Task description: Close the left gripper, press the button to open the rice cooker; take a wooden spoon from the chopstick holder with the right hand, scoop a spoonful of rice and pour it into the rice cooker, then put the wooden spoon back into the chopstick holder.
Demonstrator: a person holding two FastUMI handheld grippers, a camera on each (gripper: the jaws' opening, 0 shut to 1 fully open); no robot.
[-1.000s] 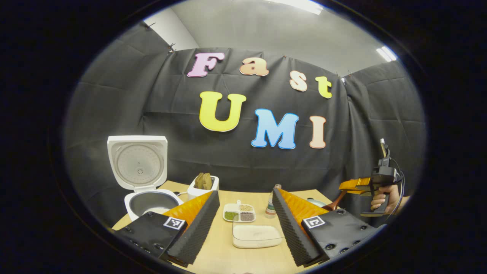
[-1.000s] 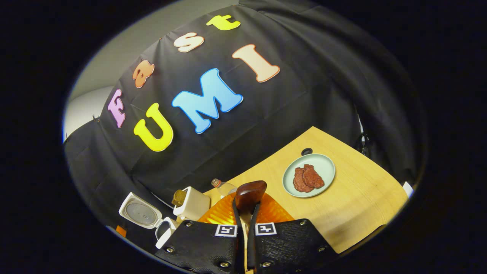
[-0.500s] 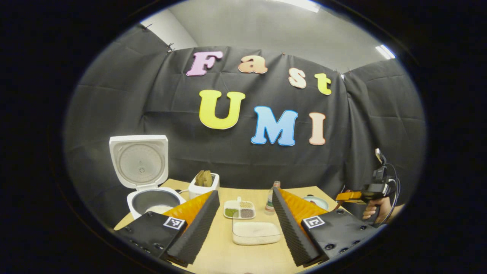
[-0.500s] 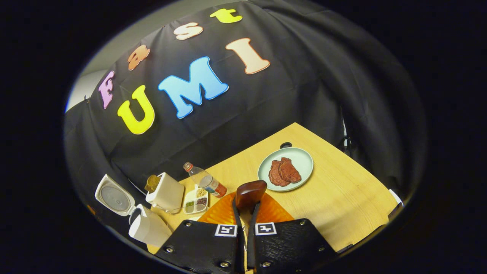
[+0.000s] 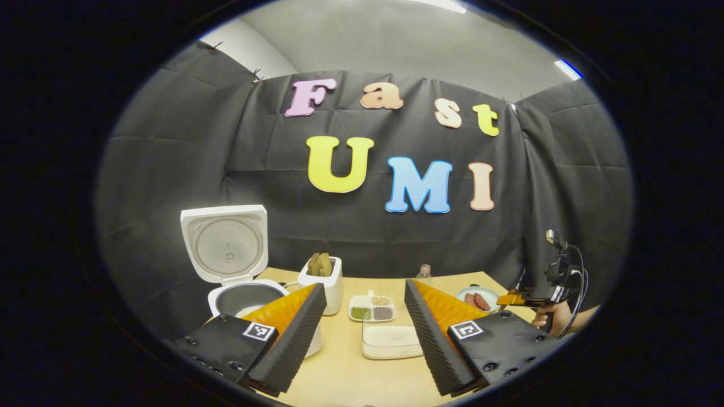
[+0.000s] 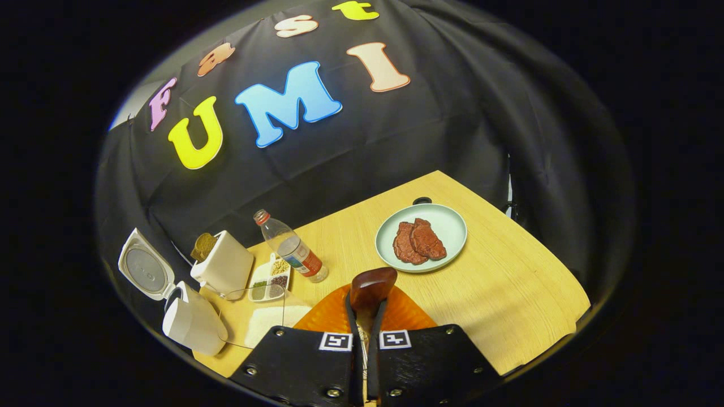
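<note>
The wooden spoon [image 6: 371, 287] is clamped between the right gripper [image 6: 365, 316]'s closed fingers, bowl forward, high over the table [image 6: 526, 294] and well apart from the clear rice tray [image 5: 392, 342]. The rice cooker [image 5: 247, 297] stands with its lid up and the spoon is out of the chopstick holder [image 5: 327, 282], so by my reading the opening and the pick-up are done. Scooping, pouring and returning the spoon seem left, while the left gripper [image 5: 362, 333] hangs with fingers apart above the tray, holding nothing.
</note>
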